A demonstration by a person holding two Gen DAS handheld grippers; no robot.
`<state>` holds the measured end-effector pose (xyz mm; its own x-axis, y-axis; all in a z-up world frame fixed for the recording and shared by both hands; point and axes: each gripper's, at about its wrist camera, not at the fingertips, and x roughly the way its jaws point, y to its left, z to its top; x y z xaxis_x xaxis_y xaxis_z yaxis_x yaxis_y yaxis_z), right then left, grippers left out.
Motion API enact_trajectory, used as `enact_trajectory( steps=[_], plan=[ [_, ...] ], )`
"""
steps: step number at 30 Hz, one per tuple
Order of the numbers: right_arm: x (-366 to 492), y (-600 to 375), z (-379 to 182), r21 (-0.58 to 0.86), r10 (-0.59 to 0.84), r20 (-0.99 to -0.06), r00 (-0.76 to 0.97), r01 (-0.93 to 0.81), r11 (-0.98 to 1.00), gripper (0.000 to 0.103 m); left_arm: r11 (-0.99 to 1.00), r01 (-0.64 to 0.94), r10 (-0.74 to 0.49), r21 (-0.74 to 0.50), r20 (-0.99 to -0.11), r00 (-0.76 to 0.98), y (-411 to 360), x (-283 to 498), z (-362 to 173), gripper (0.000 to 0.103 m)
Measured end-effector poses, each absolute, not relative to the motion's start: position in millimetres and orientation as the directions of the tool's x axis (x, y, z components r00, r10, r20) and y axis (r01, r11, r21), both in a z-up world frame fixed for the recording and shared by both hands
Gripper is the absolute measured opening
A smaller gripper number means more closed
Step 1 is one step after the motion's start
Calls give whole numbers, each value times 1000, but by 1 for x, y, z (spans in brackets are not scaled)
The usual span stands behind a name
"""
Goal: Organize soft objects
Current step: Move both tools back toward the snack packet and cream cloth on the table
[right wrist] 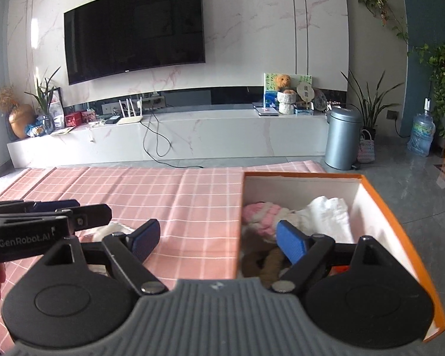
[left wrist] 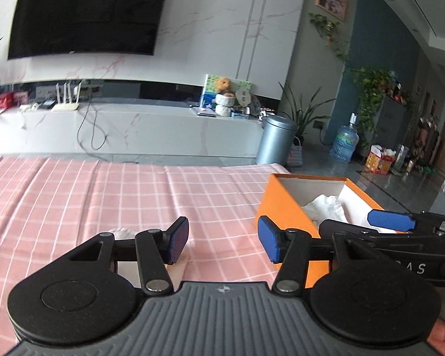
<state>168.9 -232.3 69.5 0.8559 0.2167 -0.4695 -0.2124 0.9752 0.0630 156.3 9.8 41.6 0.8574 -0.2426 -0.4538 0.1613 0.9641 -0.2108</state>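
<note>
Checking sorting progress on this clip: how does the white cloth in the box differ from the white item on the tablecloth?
The white cloth lies inside the orange box, in plain view; the white item lies outside on the pink tablecloth, largely hidden behind the tongs. The cloth sits beside a pink knit piece; the item lies alone. Both are white and ungripped.

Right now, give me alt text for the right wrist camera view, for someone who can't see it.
An open orange cardboard box on a pink checked cloth holds a pink-and-white knitted item, a white cloth and something brown. The open right gripper straddles its left wall; the left gripper enters from the left.
</note>
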Motion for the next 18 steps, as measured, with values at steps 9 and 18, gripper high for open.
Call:
enact_trajectory(
  steps=[9,18],
  plan=[
    [156,-166,41,52,274,-450,850,-281,958,86,963,23,-164,-268,-519,839,70,135,13,62],
    [178,-110,9,-15,274,-526,805,-330,944,83,945,-108,-82,-309,-543,836,109,137,-15,82]
  ],
)
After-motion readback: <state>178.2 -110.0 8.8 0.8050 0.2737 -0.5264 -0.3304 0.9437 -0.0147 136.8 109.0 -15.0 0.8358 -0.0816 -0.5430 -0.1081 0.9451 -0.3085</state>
